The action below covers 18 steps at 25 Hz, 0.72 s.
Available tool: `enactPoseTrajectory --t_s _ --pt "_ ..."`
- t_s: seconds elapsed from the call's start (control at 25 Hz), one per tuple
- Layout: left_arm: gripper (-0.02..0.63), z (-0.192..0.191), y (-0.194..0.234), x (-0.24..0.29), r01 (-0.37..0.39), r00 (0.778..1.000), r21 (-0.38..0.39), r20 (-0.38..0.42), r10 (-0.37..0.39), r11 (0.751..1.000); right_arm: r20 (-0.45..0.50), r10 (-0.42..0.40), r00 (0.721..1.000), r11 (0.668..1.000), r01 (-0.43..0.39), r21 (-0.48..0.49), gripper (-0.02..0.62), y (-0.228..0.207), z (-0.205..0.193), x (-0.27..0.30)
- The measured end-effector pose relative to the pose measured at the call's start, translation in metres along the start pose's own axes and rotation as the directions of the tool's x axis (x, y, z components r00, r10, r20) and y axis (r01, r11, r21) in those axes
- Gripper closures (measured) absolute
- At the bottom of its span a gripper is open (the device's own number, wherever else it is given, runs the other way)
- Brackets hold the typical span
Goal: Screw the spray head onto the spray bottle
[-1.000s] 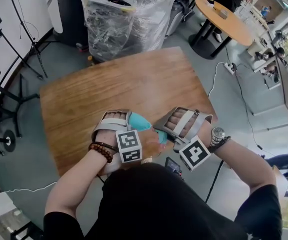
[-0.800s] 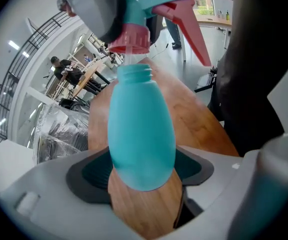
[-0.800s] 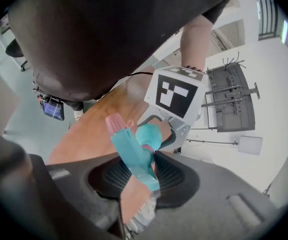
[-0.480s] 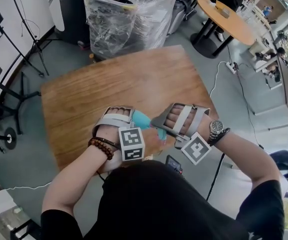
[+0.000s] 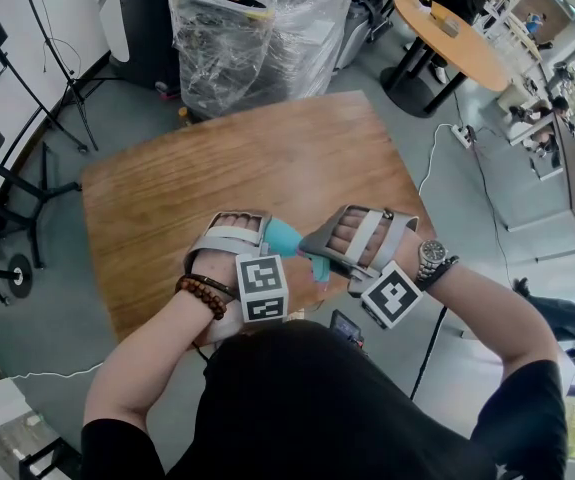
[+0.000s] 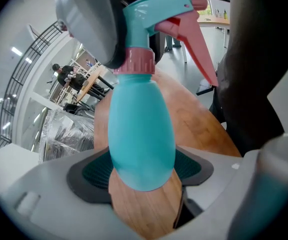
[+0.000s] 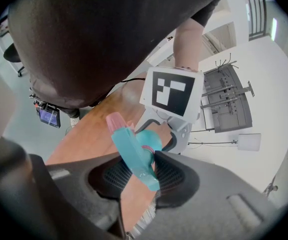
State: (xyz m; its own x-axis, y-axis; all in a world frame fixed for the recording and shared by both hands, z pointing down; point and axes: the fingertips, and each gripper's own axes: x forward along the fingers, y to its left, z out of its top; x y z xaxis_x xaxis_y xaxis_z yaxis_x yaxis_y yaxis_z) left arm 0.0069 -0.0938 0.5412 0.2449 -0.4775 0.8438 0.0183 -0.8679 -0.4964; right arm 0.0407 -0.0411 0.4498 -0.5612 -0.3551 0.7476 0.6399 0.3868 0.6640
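Clamping the left gripper (image 6: 144, 171) wide around the rounded lower body of the teal spray bottle (image 6: 141, 129), pressing a ribbed pad against each side. Holding it lifted off the wooden table (image 5: 267, 158), above the near edge and just in front of the person's torso (image 5: 317, 408). Pointing the bottle's neck away from the left jaws, toward the right gripper (image 7: 141, 176). Showing the pink collar (image 6: 136, 61) sitting at that neck, under the teal spray head (image 6: 156, 14) and its pink trigger (image 6: 196, 49); not revealing how far the collar is screwed on. Pinching the right gripper's jaws, at a narrower setting, on the spray head's teal top between the two dark pads. Holding both grippers close side by side, toward the near right corner of the table.
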Motion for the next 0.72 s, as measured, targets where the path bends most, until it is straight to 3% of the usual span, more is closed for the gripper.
enactPoseTrajectory --t_s 0.36,0.52,0.64,0.72 --pt "0.212 0.004 0.008 -0.008 -0.073 0.997 0.011 0.039 0.073 0.997 0.013 0.015 1.000 0.999 -0.015 0.032 0.479 0.005 -0.003 -0.005" --pt "0.218 0.005 0.014 -0.011 -0.111 0.992 -0.006 0.053 0.111 0.994 0.034 0.008 0.999 0.986 -0.014 0.164 0.479 -0.001 -0.007 -0.007" --pt "0.221 0.005 0.018 -0.013 -0.135 0.989 -0.041 0.059 0.137 0.990 0.066 -0.009 0.998 0.928 -0.017 0.373 0.479 -0.009 -0.010 -0.009" --pt "0.221 0.004 0.022 -0.014 -0.149 0.986 -0.070 0.060 0.153 0.986 0.094 -0.027 0.995 0.843 -0.028 0.537 0.479 -0.016 -0.015 -0.009"
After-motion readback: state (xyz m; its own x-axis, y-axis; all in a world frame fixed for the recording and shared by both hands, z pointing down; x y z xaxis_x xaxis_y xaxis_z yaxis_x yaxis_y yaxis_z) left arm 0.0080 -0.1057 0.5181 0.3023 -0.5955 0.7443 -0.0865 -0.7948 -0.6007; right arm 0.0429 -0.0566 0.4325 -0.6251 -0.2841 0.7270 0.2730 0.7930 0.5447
